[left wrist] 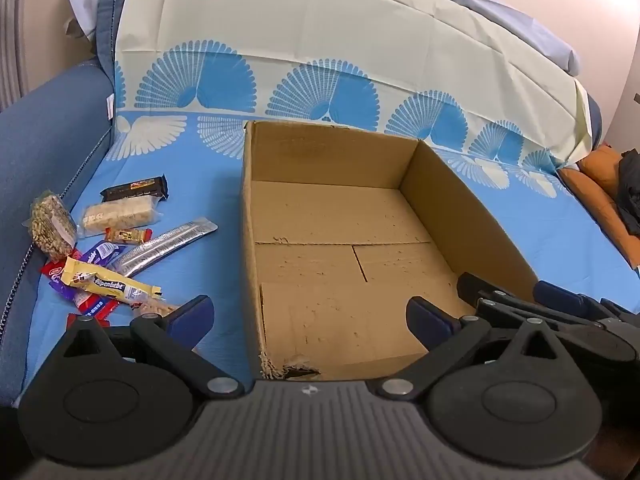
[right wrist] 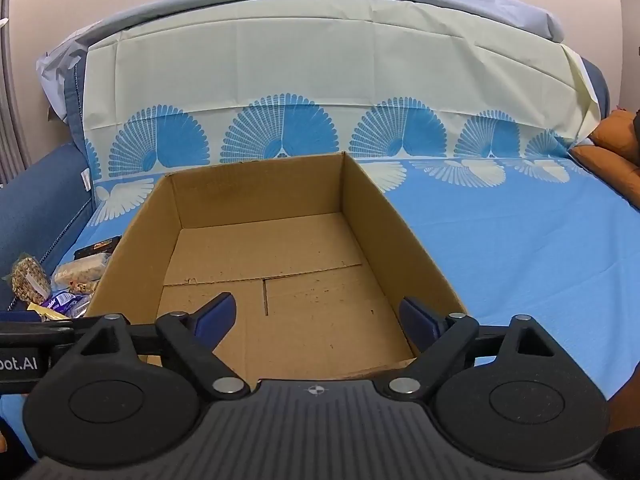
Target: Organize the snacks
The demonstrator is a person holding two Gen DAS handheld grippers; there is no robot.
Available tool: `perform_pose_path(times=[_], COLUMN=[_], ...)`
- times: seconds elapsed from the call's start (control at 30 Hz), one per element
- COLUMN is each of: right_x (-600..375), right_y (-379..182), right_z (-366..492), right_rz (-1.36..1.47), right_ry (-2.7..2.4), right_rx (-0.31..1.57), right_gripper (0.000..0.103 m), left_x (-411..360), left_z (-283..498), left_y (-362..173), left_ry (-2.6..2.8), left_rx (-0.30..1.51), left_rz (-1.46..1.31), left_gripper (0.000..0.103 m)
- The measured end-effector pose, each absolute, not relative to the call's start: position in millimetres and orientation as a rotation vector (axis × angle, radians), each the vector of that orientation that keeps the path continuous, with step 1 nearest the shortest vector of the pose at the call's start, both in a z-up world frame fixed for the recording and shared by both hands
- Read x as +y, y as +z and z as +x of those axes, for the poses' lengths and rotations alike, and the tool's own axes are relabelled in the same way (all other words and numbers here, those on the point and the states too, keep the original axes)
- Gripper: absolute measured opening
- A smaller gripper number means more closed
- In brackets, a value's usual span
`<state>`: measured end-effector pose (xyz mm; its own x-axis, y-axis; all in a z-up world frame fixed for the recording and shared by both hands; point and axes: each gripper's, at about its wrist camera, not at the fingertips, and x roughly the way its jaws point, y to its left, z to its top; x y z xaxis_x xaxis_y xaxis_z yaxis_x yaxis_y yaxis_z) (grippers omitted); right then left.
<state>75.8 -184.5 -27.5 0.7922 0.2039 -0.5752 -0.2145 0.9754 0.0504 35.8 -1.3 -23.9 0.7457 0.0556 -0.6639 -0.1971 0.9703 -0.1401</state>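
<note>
Both empty: left hand-held gripper and right hand-held gripper, spread over empty box. Snacks heaped left of box on bed; probably light, crinkly, slippery. Best pinched mid-wrapper.

Matt scuffed cardboard box, glossy wrappers

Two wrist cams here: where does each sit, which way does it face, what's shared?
Left wrist: on the left gripper, angled down at the box's left part and the snacks; own open jaws show, right gripper alongside.
Right wrist: on the right gripper, angled down into the box; own open jaws show.
Shared: empty box, snacks, blue cloth.
</note>
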Motion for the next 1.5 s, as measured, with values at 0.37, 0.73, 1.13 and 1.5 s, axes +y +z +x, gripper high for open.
perform_pose_path(times=[0.37,0.73,1.13,1.5], right_x=[-181.5,-185.9,-187.0,-188.2], right_y=[-27.0,-25.3,-24.7,-24.4], right_z=[75.6,74.4,74.4,74.2], right_rz=[-0.005,-0.001,0.000,0.005], right_ry=[0.222,0.223,0.222,0.222], right_rx=[0.618,0.604,0.603,0.597], right_gripper=[0.086,0.086,0.086,0.086], left_x=[-0.1,-1.1,-1.7,-3.3], left_z=[37.2,35.9,35.9,33.8], left_y=[-23.8,-22.5,-22.1,-23.2], left_ry=[0.139,0.133,0.133,0.132], left_rx=[0.721,0.721,0.722,0.725], left_rz=[-0.208,-0.206,-0.207,-0.211], left_gripper=[0.102,0.102,0.102,0.102])
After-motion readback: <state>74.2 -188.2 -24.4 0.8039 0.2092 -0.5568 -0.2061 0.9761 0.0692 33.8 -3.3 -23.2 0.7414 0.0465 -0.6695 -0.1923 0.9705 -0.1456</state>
